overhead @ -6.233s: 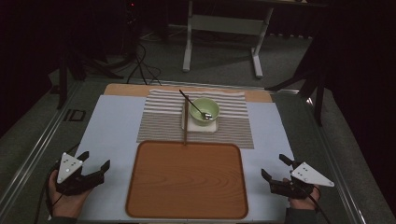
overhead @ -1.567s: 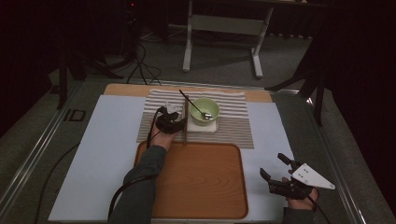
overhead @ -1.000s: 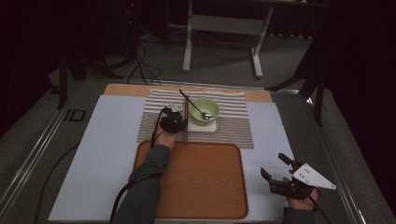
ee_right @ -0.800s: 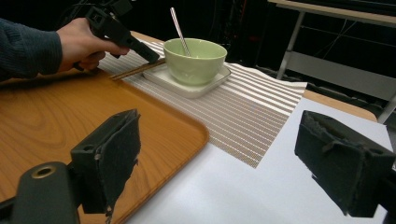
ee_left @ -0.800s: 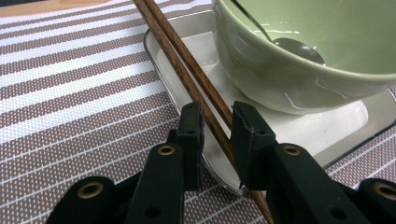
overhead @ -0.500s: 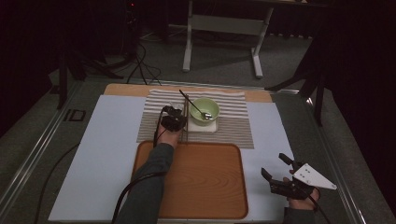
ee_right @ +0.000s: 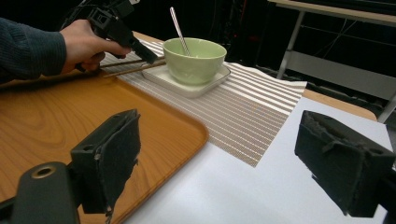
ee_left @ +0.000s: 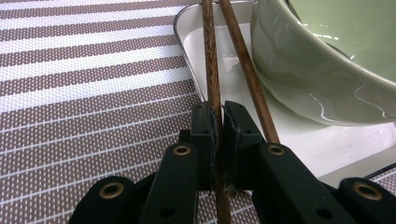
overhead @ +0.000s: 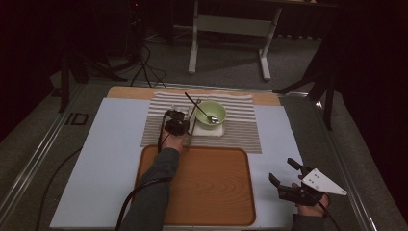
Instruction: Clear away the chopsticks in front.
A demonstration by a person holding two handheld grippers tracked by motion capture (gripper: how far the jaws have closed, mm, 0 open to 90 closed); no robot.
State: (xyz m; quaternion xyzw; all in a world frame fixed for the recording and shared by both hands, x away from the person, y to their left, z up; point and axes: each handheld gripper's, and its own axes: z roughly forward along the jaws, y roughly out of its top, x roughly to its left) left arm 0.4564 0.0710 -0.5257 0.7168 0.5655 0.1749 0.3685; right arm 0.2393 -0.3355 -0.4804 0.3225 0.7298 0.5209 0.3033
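Note:
Two brown chopsticks [ee_left: 243, 60] lie side by side, their far ends on the white plate [ee_left: 289, 140] under the green bowl [overhead: 210, 114], which holds a spoon [ee_right: 177, 23]. My left gripper [ee_left: 219, 112] has just been closing and its pads now pinch the left chopstick [ee_left: 210, 60]; the other lies free just to the right. In the high view the left gripper [overhead: 175, 120] sits on the striped mat [overhead: 240, 130] left of the bowl. My right gripper [overhead: 281, 170] rests at the front right, jaws wide open and empty [ee_right: 224, 154].
A wooden tray [overhead: 202, 187] lies in front of the mat, under my left forearm. The pale blue table cover [overhead: 106, 159] spreads to both sides. Table legs and cables stand beyond the far edge.
The left hand came from the table's front left to the mat beside the bowl. Over the last second it has stayed there. The right hand has not moved.

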